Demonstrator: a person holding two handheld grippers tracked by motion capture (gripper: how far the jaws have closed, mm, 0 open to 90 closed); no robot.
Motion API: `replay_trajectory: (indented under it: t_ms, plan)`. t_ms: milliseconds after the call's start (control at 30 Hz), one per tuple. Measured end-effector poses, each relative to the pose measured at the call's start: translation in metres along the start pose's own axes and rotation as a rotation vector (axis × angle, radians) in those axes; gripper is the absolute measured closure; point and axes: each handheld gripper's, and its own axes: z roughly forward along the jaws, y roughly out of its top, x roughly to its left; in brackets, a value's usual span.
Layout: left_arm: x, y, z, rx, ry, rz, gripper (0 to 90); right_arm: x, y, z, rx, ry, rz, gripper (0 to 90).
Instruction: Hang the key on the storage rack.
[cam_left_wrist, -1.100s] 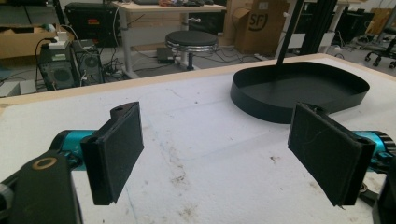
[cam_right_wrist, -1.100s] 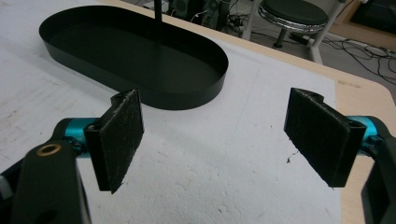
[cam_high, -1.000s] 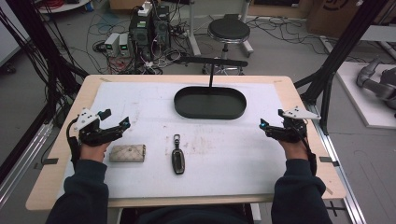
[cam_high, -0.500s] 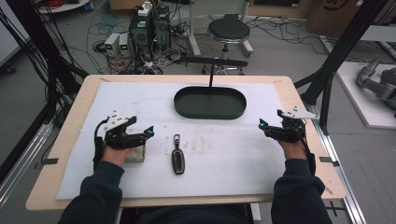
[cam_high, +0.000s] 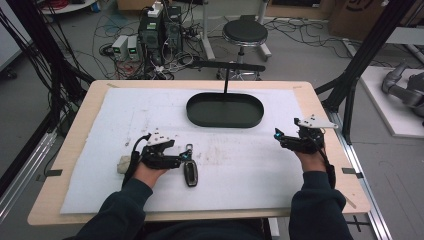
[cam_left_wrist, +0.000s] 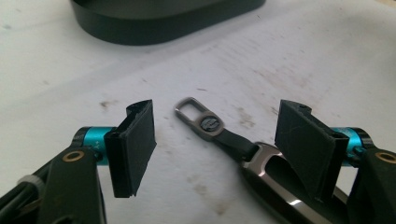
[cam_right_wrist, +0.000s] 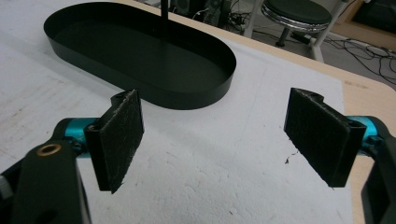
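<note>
A black key fob (cam_high: 190, 172) with a metal loop (cam_left_wrist: 198, 119) on a short strap lies on the white mat, near the front middle. My left gripper (cam_high: 183, 158) is low over the fob's upper end. Its jaws have just been closing and stand apart on either side of the strap and loop, and the pads (cam_left_wrist: 135, 144) do not touch it. The fob's glossy body (cam_left_wrist: 273, 186) runs under the right-hand pad. My right gripper (cam_high: 279, 135) rests at the right side of the mat, and in its own view that right gripper (cam_right_wrist: 224, 140) is open with nothing between its jaws.
A black oval tray (cam_high: 200, 117) sits empty at the back middle of the mat, its rim (cam_right_wrist: 205, 100) just ahead of the right jaws. A small beige block (cam_high: 122, 164) lies left of my left hand. A thin black post (cam_high: 226, 80) rises behind the tray.
My left hand has moved right, from beside the beige block to the key fob, and its jaws are narrower. The right hand has stayed where it was.
</note>
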Motion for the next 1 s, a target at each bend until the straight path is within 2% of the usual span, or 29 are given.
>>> replay_trajectory:
  t_ms: [67,133,167,200,233,333,367,400,533,567,600,633,667,733,833,867,900,933,1000]
  plan:
    - [-0.004,-0.001,0.002,0.014,-0.007,-0.004,27.7,0.0,0.0,0.0,0.001,0.002,0.001,20.3]
    - [-0.011,-0.003,0.009,0.057,-0.019,-0.007,27.3,0.0,0.0,0.001,0.004,-0.006,-0.005,20.3]
    - [-0.017,-0.005,0.016,0.088,-0.038,-0.011,27.3,0.001,0.0,0.001,0.01,-0.019,-0.02,20.3]
    - [-0.021,-0.006,0.018,0.102,-0.04,-0.011,27.3,0.002,0.0,0.002,0.018,-0.027,-0.035,20.3]
    - [-0.021,-0.006,0.018,0.102,-0.04,-0.011,27.3,0.003,0.0,0.002,0.023,-0.03,-0.045,20.3]
    - [-0.028,-0.008,0.025,0.157,-0.035,-0.013,26.5,0.004,-0.001,0.003,0.03,-0.032,-0.06,20.4]
    - [-0.032,-0.011,0.029,0.181,-0.017,0.001,24.0,0.005,-0.001,0.004,0.039,-0.037,-0.068,20.4]
    - [-0.035,-0.012,0.03,0.182,-0.006,0.021,23.2,0.005,-0.001,0.004,0.04,-0.039,-0.071,20.4]
    - [-0.038,-0.012,0.03,0.19,0.009,0.042,22.4,0.005,-0.001,0.004,0.04,-0.038,-0.068,20.4]
    - [-0.038,-0.011,0.029,0.191,-0.009,0.049,25.4,0.005,-0.001,0.003,0.04,-0.039,-0.066,20.4]
    - [-0.038,-0.011,0.029,0.191,-0.009,0.049,32.6,0.005,-0.001,0.004,0.04,-0.039,-0.069,20.4]
    - [-0.036,-0.009,0.028,0.192,-0.019,0.059,32.6,0.005,-0.001,0.004,0.04,-0.039,-0.069,20.4]
    - [-0.033,-0.008,0.028,0.199,-0.034,0.056,36.6,0.006,-0.001,0.004,0.039,-0.038,-0.071,20.4]
    - [-0.032,-0.008,0.029,0.193,-0.039,0.057,39.4,0.006,-0.001,0.004,0.04,-0.038,-0.071,20.4]
    - [-0.024,-0.005,0.032,0.18,-0.08,0.063,44.5,0.006,-0.001,0.004,0.043,-0.037,-0.079,20.4]
    - [-0.024,-0.005,0.032,0.18,-0.08,0.063,45.7,0.006,-0.001,0.004,0.043,-0.037,-0.079,20.4]
    - [-0.021,-0.003,0.033,0.174,-0.077,0.091,47.1,0.007,-0.001,0.004,0.041,-0.037,-0.08,20.4]
    - [-0.021,-0.003,0.033,0.174,-0.077,0.091,48.0,0.007,-0.001,0.004,0.04,-0.036,-0.079,20.4]
    - [-0.019,-0.001,0.035,0.163,-0.065,0.142,48.9,0.007,-0.001,0.004,0.04,-0.036,-0.079,20.4]
